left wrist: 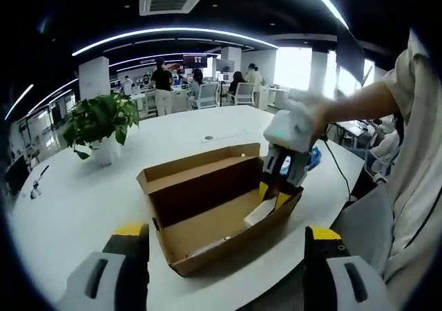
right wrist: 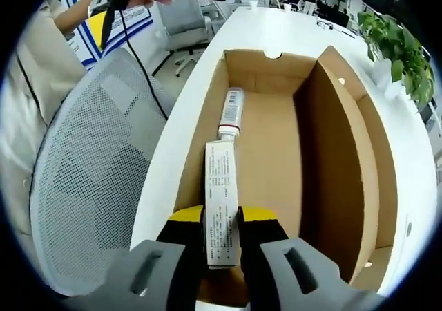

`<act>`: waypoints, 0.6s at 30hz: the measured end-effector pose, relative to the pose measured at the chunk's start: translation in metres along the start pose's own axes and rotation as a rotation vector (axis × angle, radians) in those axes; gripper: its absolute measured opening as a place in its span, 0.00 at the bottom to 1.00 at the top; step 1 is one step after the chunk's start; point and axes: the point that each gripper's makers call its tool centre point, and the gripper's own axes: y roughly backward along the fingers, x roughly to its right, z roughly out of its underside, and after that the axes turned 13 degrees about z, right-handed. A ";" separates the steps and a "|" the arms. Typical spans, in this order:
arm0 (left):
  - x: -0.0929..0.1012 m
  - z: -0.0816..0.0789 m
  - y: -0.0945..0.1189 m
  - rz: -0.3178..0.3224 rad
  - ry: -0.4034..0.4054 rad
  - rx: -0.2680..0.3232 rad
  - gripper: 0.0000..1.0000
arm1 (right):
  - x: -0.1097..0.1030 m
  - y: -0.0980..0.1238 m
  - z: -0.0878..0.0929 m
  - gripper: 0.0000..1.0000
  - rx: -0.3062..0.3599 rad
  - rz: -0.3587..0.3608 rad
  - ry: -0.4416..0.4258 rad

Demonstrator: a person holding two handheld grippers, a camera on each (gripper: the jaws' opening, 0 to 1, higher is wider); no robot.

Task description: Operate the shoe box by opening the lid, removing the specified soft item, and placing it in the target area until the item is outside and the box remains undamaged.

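Observation:
An open brown cardboard shoe box lies on the white table, its lid folded back. Inside, along one long wall, lies a white squeeze tube with printed text, its cap end pointing to the far wall. My right gripper reaches down into the box and is shut on the tube's flat end. From the other side I see the right gripper dipping into the box's right end, onto the white tube. My left gripper hovers open, jaws wide apart, before the box's near corner.
A grey mesh office chair stands close against the table edge beside the box. A potted plant sits on the table's far left. A blue object lies behind the box. People and desks stand far behind. A person's arm holds the right gripper.

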 end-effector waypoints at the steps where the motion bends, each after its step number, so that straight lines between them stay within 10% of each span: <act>1: 0.000 0.000 0.000 -0.001 0.001 0.000 0.95 | 0.000 0.000 0.000 0.16 -0.003 0.000 -0.001; 18: 0.006 -0.005 -0.002 0.010 -0.017 0.006 0.95 | 0.011 0.027 -0.012 0.15 0.039 0.079 -0.012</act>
